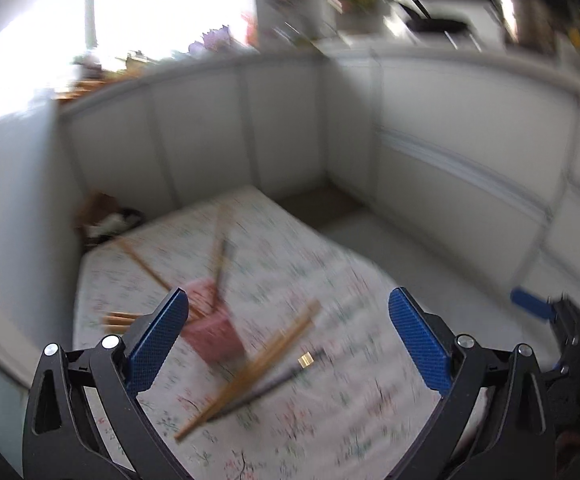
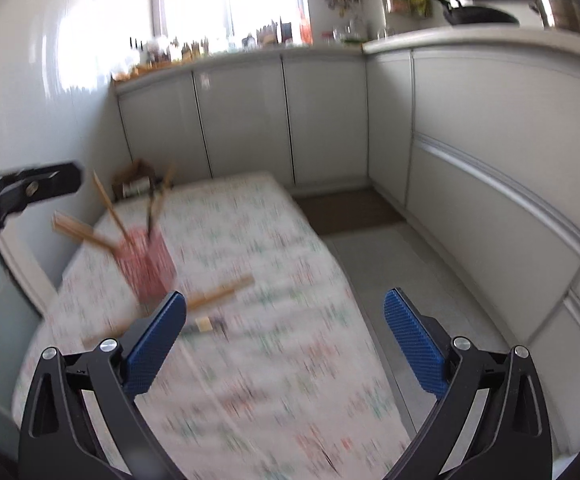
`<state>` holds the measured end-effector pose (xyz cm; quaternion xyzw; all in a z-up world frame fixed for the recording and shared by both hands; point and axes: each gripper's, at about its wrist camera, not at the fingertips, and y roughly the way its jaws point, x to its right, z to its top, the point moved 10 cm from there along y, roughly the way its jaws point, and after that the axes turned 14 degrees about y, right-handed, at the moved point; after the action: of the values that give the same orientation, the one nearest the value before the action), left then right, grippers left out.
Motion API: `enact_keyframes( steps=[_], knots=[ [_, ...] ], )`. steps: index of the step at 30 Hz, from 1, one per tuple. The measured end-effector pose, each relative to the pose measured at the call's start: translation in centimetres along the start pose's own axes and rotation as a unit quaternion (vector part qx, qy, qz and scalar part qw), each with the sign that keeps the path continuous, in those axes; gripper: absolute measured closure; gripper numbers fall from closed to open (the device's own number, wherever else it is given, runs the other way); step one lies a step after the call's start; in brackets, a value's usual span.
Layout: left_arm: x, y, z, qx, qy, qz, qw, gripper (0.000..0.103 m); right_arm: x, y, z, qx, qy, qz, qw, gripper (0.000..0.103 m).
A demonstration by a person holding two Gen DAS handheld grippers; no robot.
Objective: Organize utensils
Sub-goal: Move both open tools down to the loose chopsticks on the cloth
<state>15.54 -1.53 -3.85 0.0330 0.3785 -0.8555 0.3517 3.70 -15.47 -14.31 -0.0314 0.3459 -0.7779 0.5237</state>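
Observation:
A pink holder cup (image 1: pixel 210 332) stands on the floral tablecloth (image 1: pixel 310 420) with several wooden chopsticks (image 1: pixel 142 266) sticking out of it. More wooden chopsticks (image 1: pixel 250 372) and a dark chopstick with a gold band (image 1: pixel 305 360) lie loose on the cloth beside it. My left gripper (image 1: pixel 288 316) is open and empty above the loose chopsticks. In the right wrist view the cup (image 2: pixel 146 268) stands at the left, the loose chopsticks (image 2: pixel 220 293) just beyond my left finger. My right gripper (image 2: pixel 284 312) is open and empty over the cloth. Both views are blurred.
White kitchen cabinets (image 2: pixel 250 120) wrap around the back and right, with a cluttered counter (image 2: pixel 218 46) under a bright window. A brown box (image 2: pixel 134 180) sits past the table's far left corner. The left gripper's body (image 2: pixel 30 190) shows at the left; grey floor (image 2: pixel 410 280) lies right of the table.

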Motion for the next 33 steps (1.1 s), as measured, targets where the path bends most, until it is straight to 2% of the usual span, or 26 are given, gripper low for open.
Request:
enact_keyframes(
  steps=[3, 7, 9, 11, 14, 16, 17, 20, 22, 24, 25, 29, 31, 33],
  knots=[
    [3.0, 4.7, -1.2, -0.063, 0.059, -0.056, 0.9947, 0.007, 2.6, 0.7, -3.2, -0.036, 0.016, -0.005, 0.999, 0.007],
    [4.6, 11.1, -2.9, -0.146, 0.075, -0.093, 0.9820, 0.007, 3.8, 2.5, -6.0, -0.090, 0.059, 0.011, 0.994, 0.007],
    [5.1, 14.7, -3.6, -0.186, 0.078, -0.109, 0.9734, 0.007, 3.5, 3.2, -6.5, -0.097, 0.063, 0.023, 0.993, 0.007],
    [5.4, 17.6, -4.6, -0.226, 0.080, -0.112, 0.9644, 0.007, 3.3, 3.6, -6.7, -0.096, 0.058, 0.029, 0.993, 0.007],
    [4.5, 22.3, -5.7, -0.271, 0.075, -0.095, 0.9548, 0.009, 3.4, 4.4, -7.0, -0.110, 0.062, 0.046, 0.991, 0.007],
    [4.1, 24.4, -6.0, -0.294, 0.057, -0.108, 0.9479, 0.021, 3.5, 5.0, -6.9, -0.115, 0.067, 0.050, 0.990, 0.007],
    [4.0, 25.6, -6.1, -0.305, 0.048, -0.117, 0.9439, 0.023, 3.8, 5.2, -6.9, -0.118, 0.068, 0.049, 0.990, 0.007],
    [3.1, 28.1, -6.3, -0.327, 0.058, -0.104, 0.9373, 0.032, 4.7, 6.3, -7.3, -0.135, 0.083, 0.045, 0.986, 0.007],
    [2.9, 29.3, -6.9, -0.345, 0.062, -0.107, 0.9305, 0.046, 5.2, 6.6, -7.4, -0.141, 0.092, 0.046, 0.985, 0.007],
    [2.8, 30.2, -7.5, -0.358, 0.069, -0.110, 0.9246, 0.050, 5.4, 6.9, -7.4, -0.146, 0.097, 0.047, 0.983, 0.007],
    [2.7, 30.4, -7.8, -0.362, 0.070, -0.109, 0.9230, 0.048, 5.4, 7.0, -7.5, -0.149, 0.098, 0.048, 0.983, 0.007],
    [1.9, 31.1, -8.3, -0.357, 0.040, -0.134, 0.9235, 0.048, 5.0, 7.2, -7.8, -0.157, 0.094, 0.051, 0.982, 0.007],
    [1.6, 31.1, -8.6, -0.354, 0.019, -0.157, 0.9218, 0.058, 4.9, 7.2, -7.8, -0.158, 0.089, 0.050, 0.982, 0.007],
    [1.4, 31.0, -9.0, -0.349, 0.001, -0.170, 0.9214, 0.061, 4.9, 7.2, -7.8, -0.159, 0.089, 0.047, 0.982, 0.007]
  ],
)
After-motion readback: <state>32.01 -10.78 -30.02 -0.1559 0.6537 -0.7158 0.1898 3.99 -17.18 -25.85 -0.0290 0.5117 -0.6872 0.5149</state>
